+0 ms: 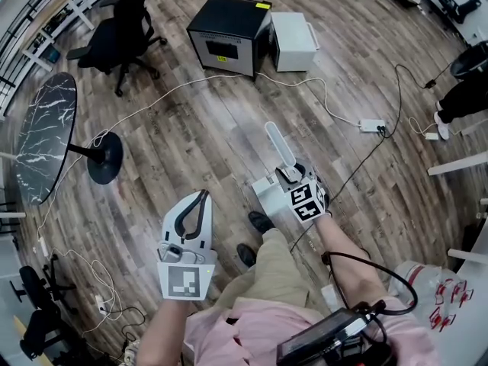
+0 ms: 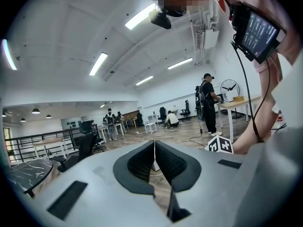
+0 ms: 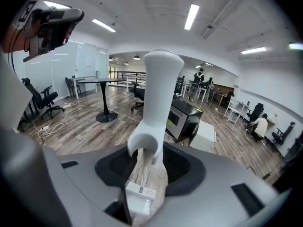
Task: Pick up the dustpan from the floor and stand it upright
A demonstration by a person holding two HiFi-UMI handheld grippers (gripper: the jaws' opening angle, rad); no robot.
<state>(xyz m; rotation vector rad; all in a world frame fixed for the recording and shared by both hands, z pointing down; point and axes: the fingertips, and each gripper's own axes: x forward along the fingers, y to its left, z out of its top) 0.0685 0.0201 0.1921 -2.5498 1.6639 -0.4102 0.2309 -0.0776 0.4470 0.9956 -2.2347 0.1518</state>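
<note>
The white dustpan (image 1: 268,195) is off the wooden floor, its long handle (image 1: 279,146) pointing away from me. My right gripper (image 1: 289,176) is shut on the lower part of that handle. In the right gripper view the handle (image 3: 158,96) rises up between the dark pads, with the pan's edge (image 3: 139,197) just below them. My left gripper (image 1: 202,197) hangs to the left of the dustpan, apart from it. Its jaws meet at the tips and hold nothing, as the left gripper view shows for the left gripper (image 2: 154,145).
A black box (image 1: 227,33) and a white box (image 1: 293,40) stand on the floor ahead. A round marble table (image 1: 46,136) and an office chair (image 1: 118,33) are at left. Cables and a power strip (image 1: 372,126) lie to the right. My shoes (image 1: 261,221) are below the dustpan.
</note>
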